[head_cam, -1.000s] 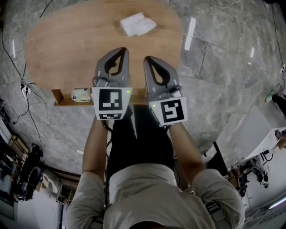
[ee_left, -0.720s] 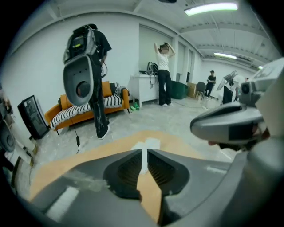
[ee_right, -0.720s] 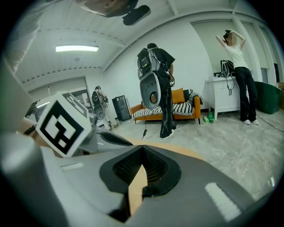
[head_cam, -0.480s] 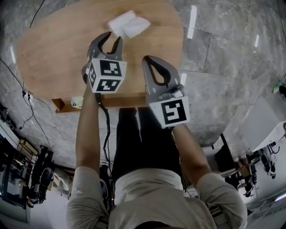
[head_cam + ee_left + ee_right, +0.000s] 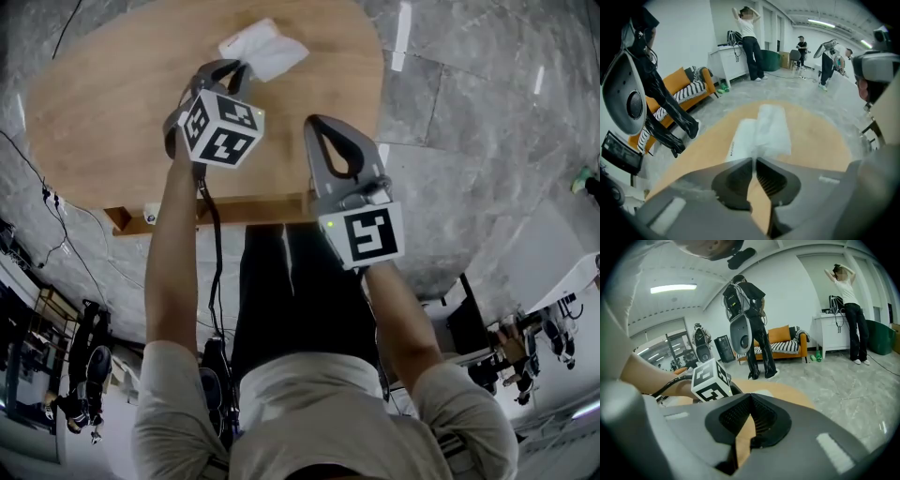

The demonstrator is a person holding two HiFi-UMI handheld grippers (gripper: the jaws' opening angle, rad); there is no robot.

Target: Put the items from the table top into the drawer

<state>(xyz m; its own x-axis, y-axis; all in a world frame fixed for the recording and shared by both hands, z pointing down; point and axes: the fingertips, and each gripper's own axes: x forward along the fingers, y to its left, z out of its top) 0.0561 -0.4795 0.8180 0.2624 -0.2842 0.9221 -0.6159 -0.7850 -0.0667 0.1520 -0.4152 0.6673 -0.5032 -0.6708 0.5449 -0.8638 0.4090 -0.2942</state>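
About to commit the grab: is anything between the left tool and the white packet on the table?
Nothing visible stands in the way. The left tool is at the white packet, its jaws closing on the packet's near edge. Around the packet there is only bare table.

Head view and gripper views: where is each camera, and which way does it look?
Head view: on the person's head, looking steeply down at wooden table, white packet, both arms, left gripper, right gripper.
Left gripper view: on that gripper, looking along its closing jaws, which pinch the packet's near edge.
Right gripper view: on that gripper, looking along its shut, empty jaws at the left gripper's marker cube and forearm.
Shared: head and left gripper views both show the packet.
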